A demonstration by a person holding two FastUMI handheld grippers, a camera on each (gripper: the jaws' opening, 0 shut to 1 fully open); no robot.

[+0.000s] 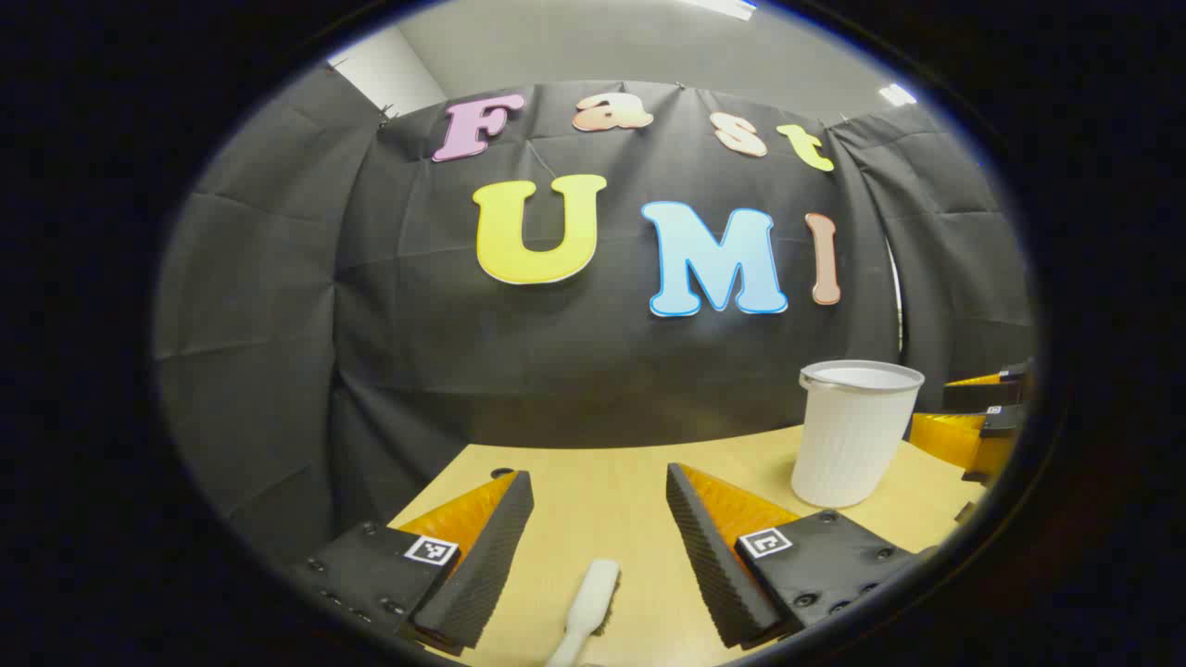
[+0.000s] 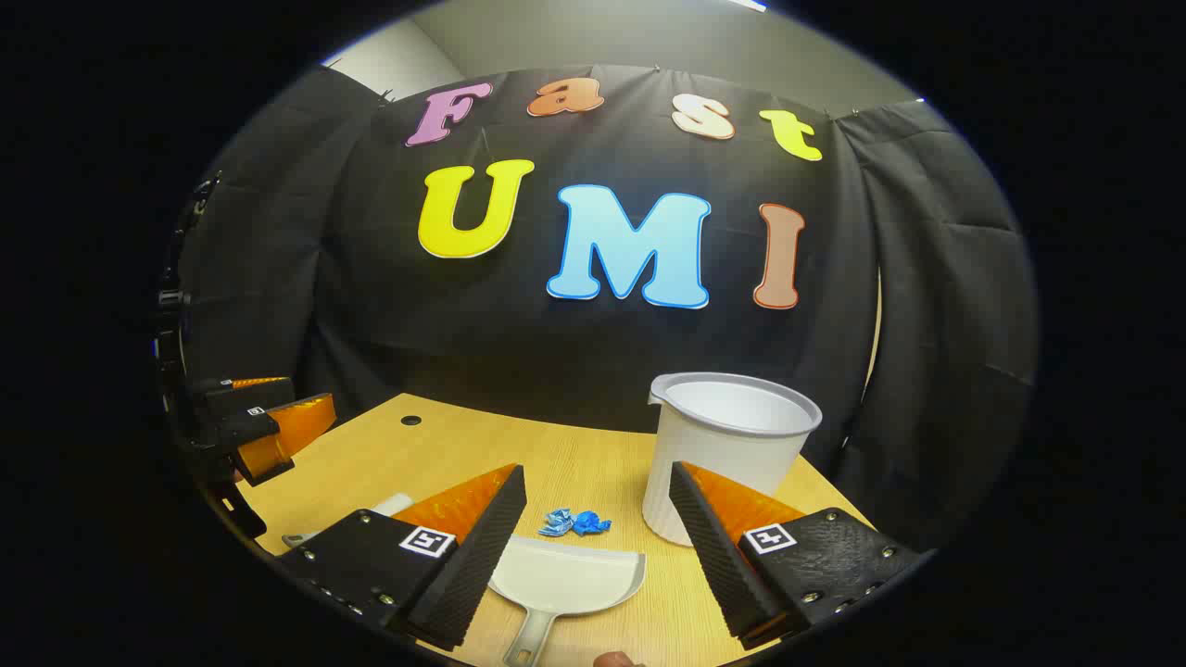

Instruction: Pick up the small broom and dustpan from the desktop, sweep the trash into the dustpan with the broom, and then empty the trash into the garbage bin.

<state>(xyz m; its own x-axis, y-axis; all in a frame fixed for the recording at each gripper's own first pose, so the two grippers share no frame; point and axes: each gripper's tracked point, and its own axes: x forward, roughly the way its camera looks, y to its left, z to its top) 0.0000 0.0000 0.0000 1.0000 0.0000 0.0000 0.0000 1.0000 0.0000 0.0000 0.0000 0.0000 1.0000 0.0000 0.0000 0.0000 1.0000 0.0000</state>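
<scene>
While both grippers hover wide open and empty, left gripper (image 1: pixel 600 547) frames the broom (image 1: pixel 587 607), right gripper (image 2: pixel 598 547) the dustpan (image 2: pixel 570 576), trash (image 2: pixel 574 523) beside the garbage bin (image 2: pixel 727 445) on the table (image 2: pixel 445 454).

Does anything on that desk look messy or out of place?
Only a crumpled blue wrapper, lying loose on the desk between the dustpan and the white bin. The bin stands upright; nothing looks spilled or broken.

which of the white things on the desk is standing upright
The garbage bin, a tall ribbed white tub open at the top. The dustpan lies flat between the right gripper's fingers, and the broom lies flat between the left gripper's fingers.
</scene>
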